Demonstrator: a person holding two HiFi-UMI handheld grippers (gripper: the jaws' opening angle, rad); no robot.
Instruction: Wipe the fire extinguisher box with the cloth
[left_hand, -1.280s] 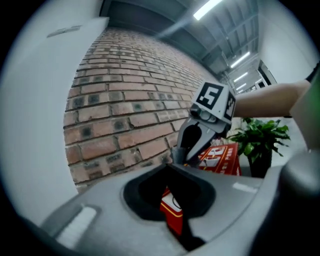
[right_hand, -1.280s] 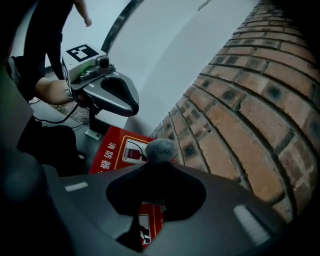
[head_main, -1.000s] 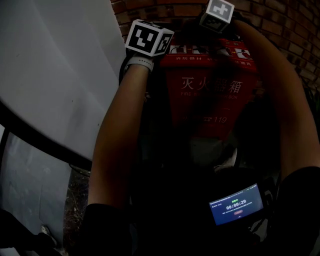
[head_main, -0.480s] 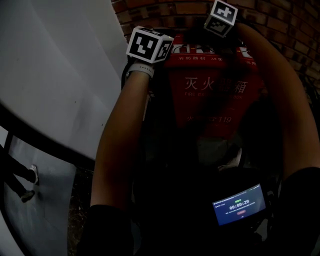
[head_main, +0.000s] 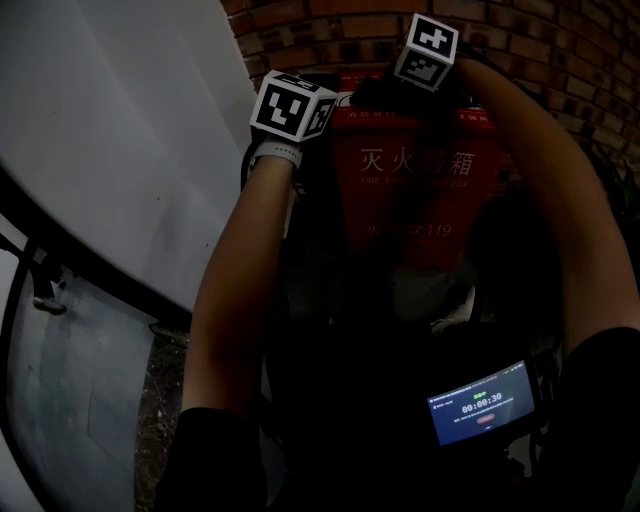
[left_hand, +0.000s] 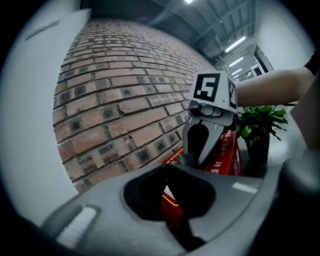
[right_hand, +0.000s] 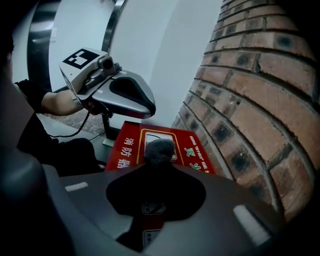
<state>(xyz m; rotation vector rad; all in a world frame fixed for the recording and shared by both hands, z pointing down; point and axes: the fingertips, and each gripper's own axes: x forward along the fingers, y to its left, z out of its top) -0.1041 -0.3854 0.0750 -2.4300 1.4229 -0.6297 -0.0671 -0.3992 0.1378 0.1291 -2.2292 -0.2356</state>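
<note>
We count one brick wall (head_main: 560, 40), one white curved panel (head_main: 110, 150), one fire extinguisher box (head_main: 410, 200), one potted plant (left_hand: 260, 125), two grippers, one cloth (right_hand: 159, 149) and one small lit screen (head_main: 480, 402).

1. The brick wall stands behind the box. The white curved panel fills the head view's left side.
2. The fire extinguisher box is red with pale lettering. It stands against the wall, between the person's two forearms. Its lid is down, so we cannot see what is inside. The top face carries a yellow-bordered panel with a pale window.
3. The potted plant stands beyond the box on the right side. Green leaves rise from a dark pot.
4. The right gripper (right_hand: 159, 164) is over the top face of the box. Its jaws are clamped on the cloth, a dark grey fuzzy wad that protrudes past the tips, over the pale window.
5. The left gripper (left_hand: 166, 166) is at the box's upper left corner, near the right gripper. Its jaws are together, with nothing between them.
6. The small lit screen sits low in the head view, close to the person's body.
</note>
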